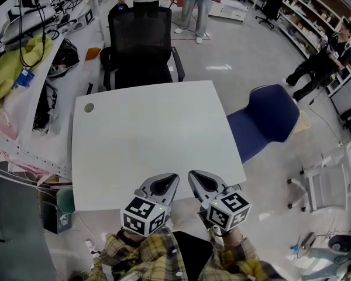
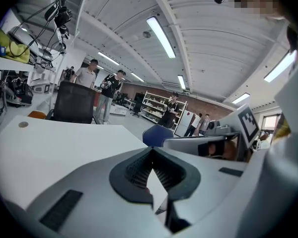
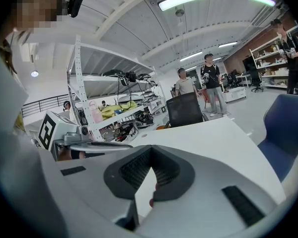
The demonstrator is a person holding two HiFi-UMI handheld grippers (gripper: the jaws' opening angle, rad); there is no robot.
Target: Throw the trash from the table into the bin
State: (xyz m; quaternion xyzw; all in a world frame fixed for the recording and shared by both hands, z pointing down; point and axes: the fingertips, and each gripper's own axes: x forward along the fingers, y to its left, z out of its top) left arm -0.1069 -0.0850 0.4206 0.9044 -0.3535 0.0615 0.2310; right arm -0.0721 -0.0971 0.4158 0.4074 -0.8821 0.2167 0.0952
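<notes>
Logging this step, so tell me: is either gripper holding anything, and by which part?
Nothing is held: the left gripper and the right gripper are both shut on nothing, at the white table's near edge.

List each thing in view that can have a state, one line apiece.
left gripper: shut, empty.
right gripper: shut, empty.
table: upright, only a round cap showing on top.
black chair: unoccupied, at the table's far edge.
blue chair: unoccupied, beside the table's right side.

Grey left gripper (image 1: pixel 171 179) and grey right gripper (image 1: pixel 194 175), jaws together and empty, hover side by side over the white table's (image 1: pixel 140 127) near edge.
</notes>
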